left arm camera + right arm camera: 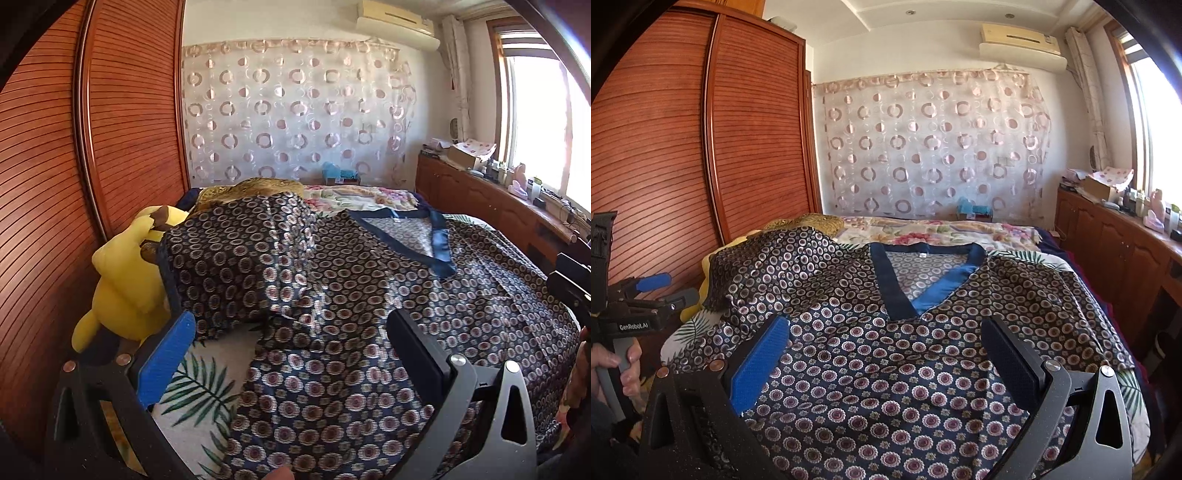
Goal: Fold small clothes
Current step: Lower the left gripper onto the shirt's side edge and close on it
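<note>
Both grippers hover over the bed with their jaws spread wide and nothing between them. Left gripper [291, 339] hangs above the left side of the patterned shirt [369, 314], its blue pad [166, 365] over the leaf-print bedsheet [207, 373] and its black pad [413, 354] over the cloth; it grasps nothing. Right gripper [886, 350] sits released above the shirt's chest, just below the point of the dark blue V-neck collar [897, 295].

The shirt, dark blue with rings and flower medallions, lies front up across the bed, collar toward the far edge and hem toward the near edge. Its left sleeve [236, 254] is draped up over a yellow plush toy [122, 284] at the bed's left edge, beside the wooden wardrobe [110, 129]. Its right sleeve [1071, 306] spreads flat toward the bed's right edge. A floral quilt [942, 229] lies along the far edge, behind the collar.

In the right wrist view, a hand [624, 365] holds the left gripper's grey handle at the near left corner of the bed.
</note>
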Motion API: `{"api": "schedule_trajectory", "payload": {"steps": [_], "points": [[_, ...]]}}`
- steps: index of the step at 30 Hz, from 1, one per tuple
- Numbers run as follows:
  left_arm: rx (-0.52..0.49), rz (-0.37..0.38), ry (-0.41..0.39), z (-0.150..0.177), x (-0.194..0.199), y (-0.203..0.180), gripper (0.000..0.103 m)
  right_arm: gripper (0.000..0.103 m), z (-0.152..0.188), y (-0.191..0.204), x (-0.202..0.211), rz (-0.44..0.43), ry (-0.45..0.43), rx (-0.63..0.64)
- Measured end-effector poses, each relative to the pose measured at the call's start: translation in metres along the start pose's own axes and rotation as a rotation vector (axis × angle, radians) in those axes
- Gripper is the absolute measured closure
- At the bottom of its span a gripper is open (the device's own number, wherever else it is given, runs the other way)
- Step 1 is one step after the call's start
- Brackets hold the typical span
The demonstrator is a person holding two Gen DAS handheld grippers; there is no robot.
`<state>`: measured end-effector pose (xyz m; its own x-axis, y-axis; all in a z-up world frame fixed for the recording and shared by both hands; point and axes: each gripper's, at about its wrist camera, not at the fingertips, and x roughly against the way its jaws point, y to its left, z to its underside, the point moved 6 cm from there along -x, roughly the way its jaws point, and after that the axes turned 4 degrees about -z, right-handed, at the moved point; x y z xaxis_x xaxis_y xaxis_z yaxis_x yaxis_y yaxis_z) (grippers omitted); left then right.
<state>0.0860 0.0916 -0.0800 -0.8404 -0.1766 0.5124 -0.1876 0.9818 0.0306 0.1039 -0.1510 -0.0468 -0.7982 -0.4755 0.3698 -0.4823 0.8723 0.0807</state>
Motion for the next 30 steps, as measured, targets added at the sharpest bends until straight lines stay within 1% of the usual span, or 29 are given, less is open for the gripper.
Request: {"api": "schedule_trajectory", "payload": {"steps": [3, 8, 10, 12, 16, 17, 18, 19, 21, 22, 23, 26, 27, 28, 29, 30], "points": [[0.004, -0.001, 0.007, 0.000, -0.008, 0.015, 0.000, 0.000, 0.003, 0.004, -0.011, -0.005, 0.009, 0.019], [0.019, -0.013, 0.025, -0.002, -0.026, 0.043, 0.000, 0.000, 0.013, 0.005, -0.031, -0.037, 0.067, 0.009], [0.026, -0.004, 0.050, 0.000, -0.036, 0.053, 0.000, 0.000, 0.015, 0.005, -0.036, -0.045, 0.087, 0.022], [0.025, -0.013, 0.086, 0.006, -0.047, 0.063, 0.001, 0.000, 0.015, 0.004, -0.040, -0.045, 0.097, 0.037], [-0.026, -0.026, 0.169, 0.024, -0.067, 0.067, 0.004, 0.000, 0.014, 0.003, -0.042, -0.042, 0.107, 0.051], [-0.032, -0.021, 0.191, 0.029, -0.073, 0.067, 0.006, 0.000, 0.012, 0.002, -0.043, -0.039, 0.110, 0.055], [-0.034, -0.013, 0.221, 0.034, -0.081, 0.068, 0.012, 0.000, 0.011, 0.001, -0.044, -0.038, 0.116, 0.060], [-0.035, -0.013, 0.235, 0.037, -0.085, 0.070, 0.014, 0.000, 0.010, 0.001, -0.044, -0.038, 0.119, 0.063], [-0.041, -0.018, 0.265, 0.040, -0.096, 0.071, 0.025, 0.000, 0.006, 0.001, -0.048, -0.039, 0.130, 0.073], [-0.051, -0.025, 0.274, 0.041, -0.099, 0.070, 0.027, 0.000, 0.005, 0.002, -0.053, -0.038, 0.132, 0.080], [-0.068, -0.037, 0.281, 0.040, -0.103, 0.070, 0.030, 0.000, 0.003, 0.003, -0.055, -0.036, 0.136, 0.084], [-0.086, -0.037, 0.292, 0.038, -0.112, 0.069, 0.035, 0.000, 0.002, 0.008, -0.063, -0.034, 0.146, 0.098], [-0.092, -0.046, 0.292, 0.036, -0.114, 0.068, 0.039, 0.000, 0.002, 0.009, -0.066, -0.033, 0.151, 0.103], [-0.099, -0.049, 0.291, 0.035, -0.115, 0.069, 0.039, 0.000, 0.002, 0.010, -0.068, -0.032, 0.153, 0.107], [-0.106, -0.052, 0.290, 0.034, -0.116, 0.069, 0.042, 0.000, 0.001, 0.012, -0.072, -0.031, 0.154, 0.112], [-0.115, -0.055, 0.287, 0.034, -0.117, 0.068, 0.051, 0.000, 0.001, 0.013, -0.073, -0.030, 0.159, 0.117]]}}
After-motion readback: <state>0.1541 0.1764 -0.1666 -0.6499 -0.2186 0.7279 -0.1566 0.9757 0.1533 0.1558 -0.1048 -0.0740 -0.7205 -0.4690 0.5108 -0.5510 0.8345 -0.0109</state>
